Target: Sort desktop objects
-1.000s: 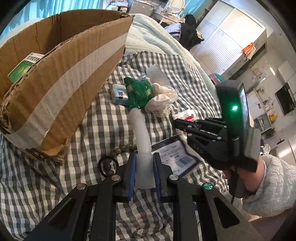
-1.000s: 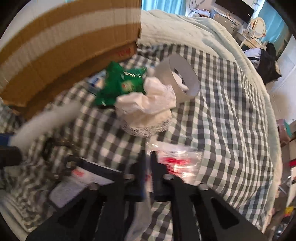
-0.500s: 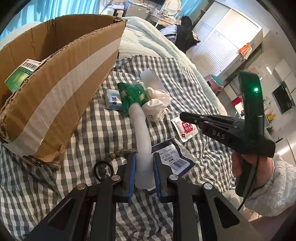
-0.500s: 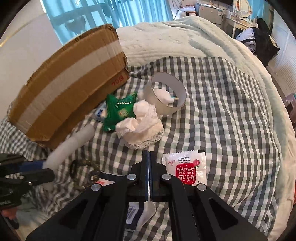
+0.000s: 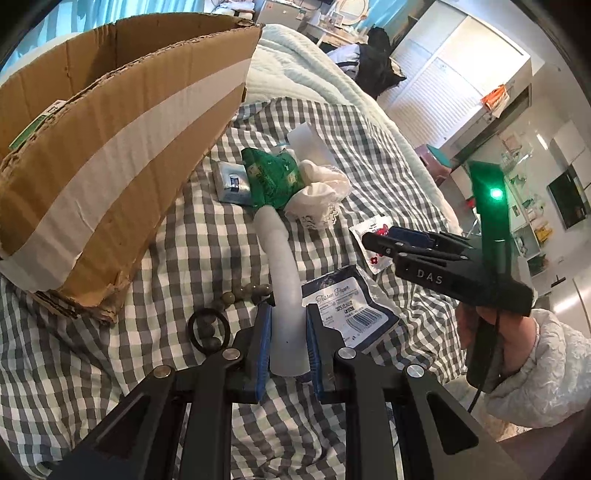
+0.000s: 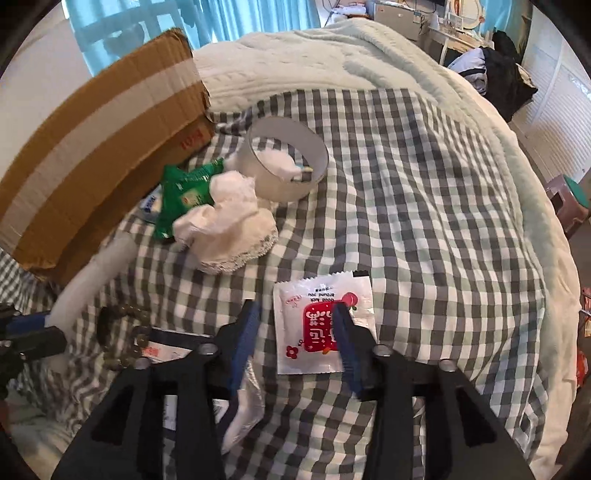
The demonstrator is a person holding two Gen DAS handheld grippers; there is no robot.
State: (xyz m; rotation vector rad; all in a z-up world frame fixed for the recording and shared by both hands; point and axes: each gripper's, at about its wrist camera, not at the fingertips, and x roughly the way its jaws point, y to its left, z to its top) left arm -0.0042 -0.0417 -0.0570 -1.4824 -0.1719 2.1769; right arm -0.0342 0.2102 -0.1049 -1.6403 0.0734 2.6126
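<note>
Home bedroom: quilted bed (image 6: pixel 332 62), curtains (image 6: pixel 258 14), wardrobe (image 5: pixel 454 77).

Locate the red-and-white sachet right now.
The red-and-white sachet lies flat on the checked cloth, under the open right tool, right of the tissue pack.

Pale green quilt (image 6: pixel 332 62) lying beyond the checked sheet's far edge, dark clothes (image 6: pixel 506 70) piling at the bed's far right corner, blue curtains (image 6: pixel 236 18) hanging behind

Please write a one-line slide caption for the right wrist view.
Open right gripper poised over a red-and-white sachet on the checked cloth, beside a cardboard box.
</note>
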